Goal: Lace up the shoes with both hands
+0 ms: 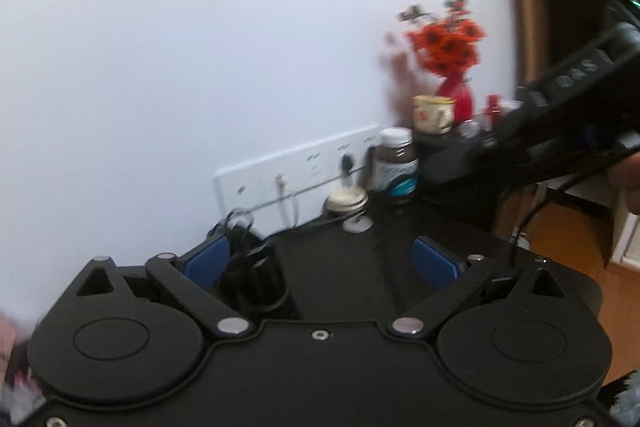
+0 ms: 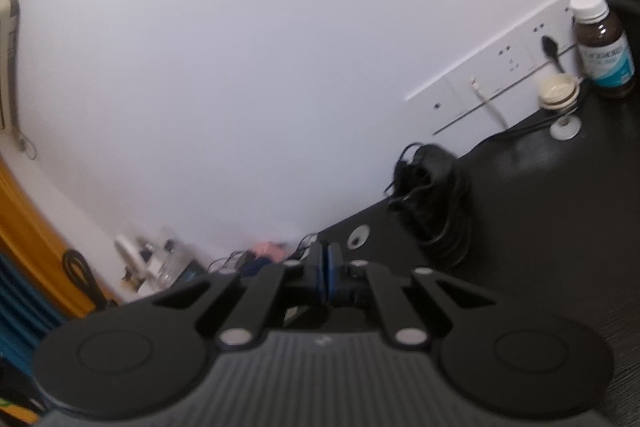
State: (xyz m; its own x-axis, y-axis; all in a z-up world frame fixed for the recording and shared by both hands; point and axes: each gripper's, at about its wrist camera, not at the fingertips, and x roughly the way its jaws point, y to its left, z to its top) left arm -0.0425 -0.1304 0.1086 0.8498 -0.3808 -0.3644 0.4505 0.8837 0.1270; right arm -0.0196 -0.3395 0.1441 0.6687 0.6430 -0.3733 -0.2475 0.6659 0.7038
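Blue-padded, the left tool [image 1: 320,259] gapes wide just behind the black shoe [image 1: 250,267] by its left pad, while the right tool [image 2: 325,277] is pinched together, empty, the shoe [image 2: 436,199] ahead-right on the desk [image 2: 560,227].

A brown bottle [image 2: 603,47] with a white cap stands on the dark desk [image 2: 560,227] against the white wall, beside a socket strip [image 2: 492,67]. A cream mug [image 1: 434,113] sits near a red vase of orange flowers [image 1: 450,47].
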